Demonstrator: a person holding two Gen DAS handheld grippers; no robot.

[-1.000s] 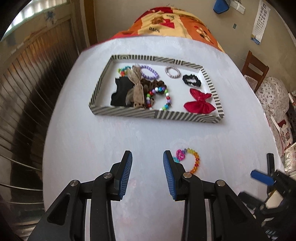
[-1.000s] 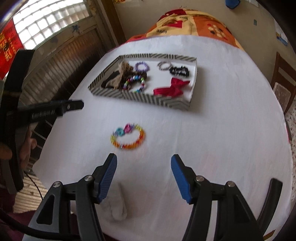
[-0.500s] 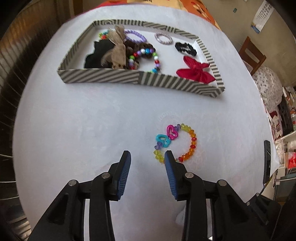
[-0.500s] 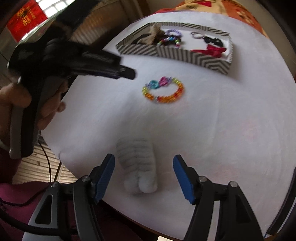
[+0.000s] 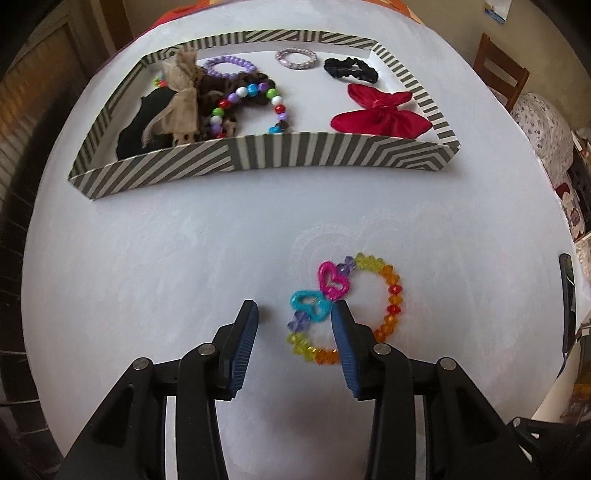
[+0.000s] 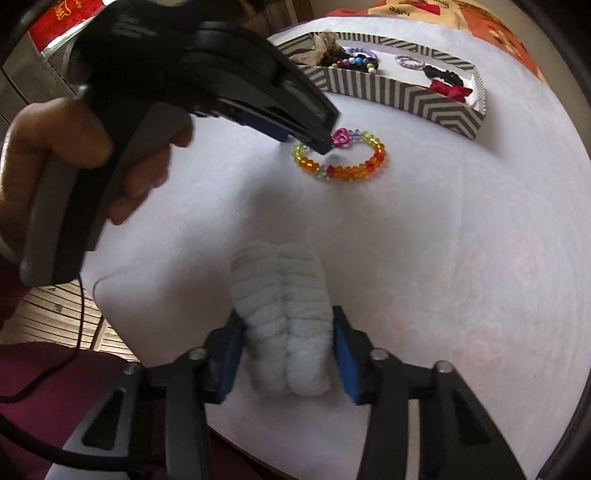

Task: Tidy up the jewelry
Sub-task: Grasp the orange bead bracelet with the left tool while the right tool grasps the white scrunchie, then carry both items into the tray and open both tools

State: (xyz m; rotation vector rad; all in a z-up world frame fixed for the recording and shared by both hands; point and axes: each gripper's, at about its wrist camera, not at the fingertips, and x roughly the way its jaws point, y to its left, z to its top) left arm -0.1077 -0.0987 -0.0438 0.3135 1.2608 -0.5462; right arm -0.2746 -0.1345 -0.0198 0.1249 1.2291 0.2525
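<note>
The only readable word is "love", seen upside down on the orange patterned cloth (image 6: 436,14) behind the table; the red banner's (image 6: 62,14) gold characters are illegible.

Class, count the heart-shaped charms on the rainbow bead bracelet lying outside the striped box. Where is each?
2. The pink heart sits at the bracelet's upper left; the blue heart lies just below-left of it, touching it. Others may be hidden behind the left gripper's fingers.

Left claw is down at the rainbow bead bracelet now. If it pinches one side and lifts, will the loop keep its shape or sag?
The bracelet will probably sag: separate beads on a string. It looks light. The smooth faceted beads may slip from the left claw, whose jaws are open.
</note>
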